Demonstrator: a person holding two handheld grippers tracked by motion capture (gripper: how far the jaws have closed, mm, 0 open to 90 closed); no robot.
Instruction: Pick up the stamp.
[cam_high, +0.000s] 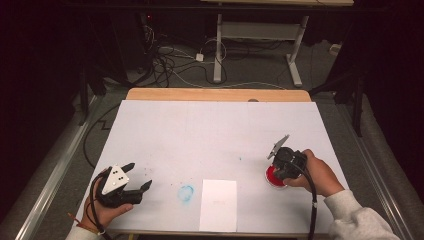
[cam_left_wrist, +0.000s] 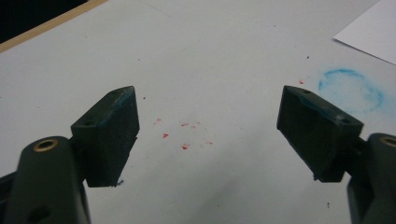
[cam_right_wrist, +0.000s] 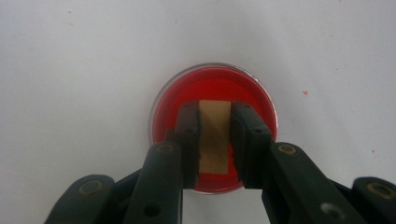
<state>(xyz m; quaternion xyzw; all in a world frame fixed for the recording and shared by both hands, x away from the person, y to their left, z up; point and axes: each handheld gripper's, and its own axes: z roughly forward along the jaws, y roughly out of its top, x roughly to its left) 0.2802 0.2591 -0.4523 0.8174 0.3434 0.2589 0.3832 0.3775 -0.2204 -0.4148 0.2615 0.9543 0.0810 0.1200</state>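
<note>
while the right gripper (cam_right_wrist: 214, 140) has its jaws clamped on a small tan block (cam_right_wrist: 215, 137) standing in the red ink dish (cam_right_wrist: 164, 100) near the table's right edge, the inking step looks in hand, so next lift straight up toward the white paper (cam_high: 218, 205); the left gripper (cam_left_wrist: 208, 126) rests wide open and empty

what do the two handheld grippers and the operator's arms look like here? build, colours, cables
Both grippers, the left gripper and the right gripper, are black with two blocky jaws and brass-coloured pivot rivets. Each carries a grey three-cornered plate; the left one's shows dark dots. The left fingers bear blue smears along their top edges. A black cable trails from the right gripper. The right arm wears a light grey sleeve; the left wrist has a thin band.
</note>
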